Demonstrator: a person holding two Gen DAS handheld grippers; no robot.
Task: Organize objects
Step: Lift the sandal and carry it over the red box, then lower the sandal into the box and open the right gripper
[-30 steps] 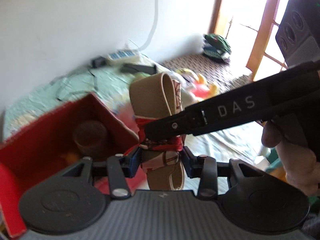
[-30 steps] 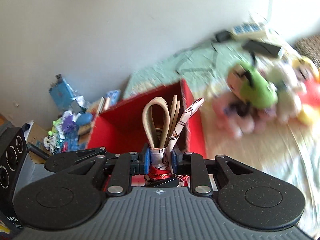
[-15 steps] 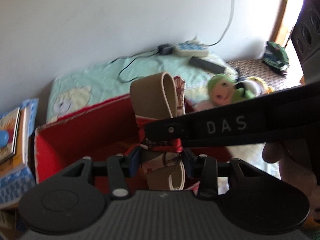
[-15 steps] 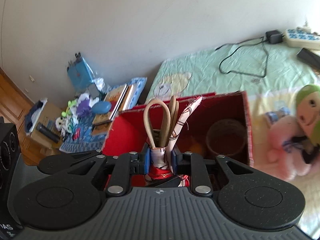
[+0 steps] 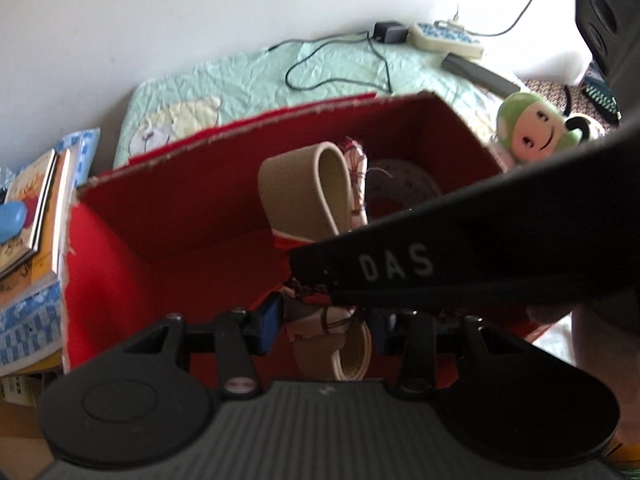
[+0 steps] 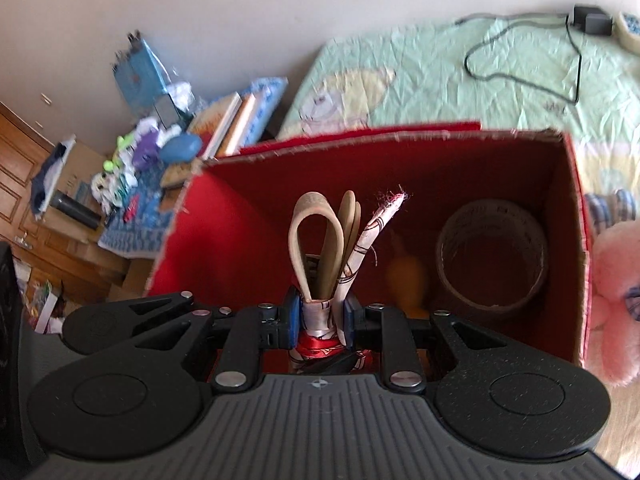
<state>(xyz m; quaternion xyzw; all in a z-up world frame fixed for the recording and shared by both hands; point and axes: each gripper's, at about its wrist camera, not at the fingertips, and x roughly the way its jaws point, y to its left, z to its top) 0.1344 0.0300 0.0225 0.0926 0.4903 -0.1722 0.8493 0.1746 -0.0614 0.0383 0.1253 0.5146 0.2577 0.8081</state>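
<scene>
Both grippers (image 5: 320, 330) (image 6: 320, 316) clamp strap bundle (image 6: 320, 240) over red box (image 6: 576, 240); tape roll (image 6: 492, 256) inside.

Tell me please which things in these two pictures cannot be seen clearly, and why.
- Orange object in the red box, right wrist view: blurred, identity unclear.
- Tape roll, left wrist view: mostly hidden behind the right gripper's black finger.
- Lower part of the belt bundle, right wrist view: covered by the right gripper.

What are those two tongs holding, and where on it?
Both grip one folded tan strap, wrapped in patterned cloth: right tongs and left tongs pinch its wrapped middle.
</scene>
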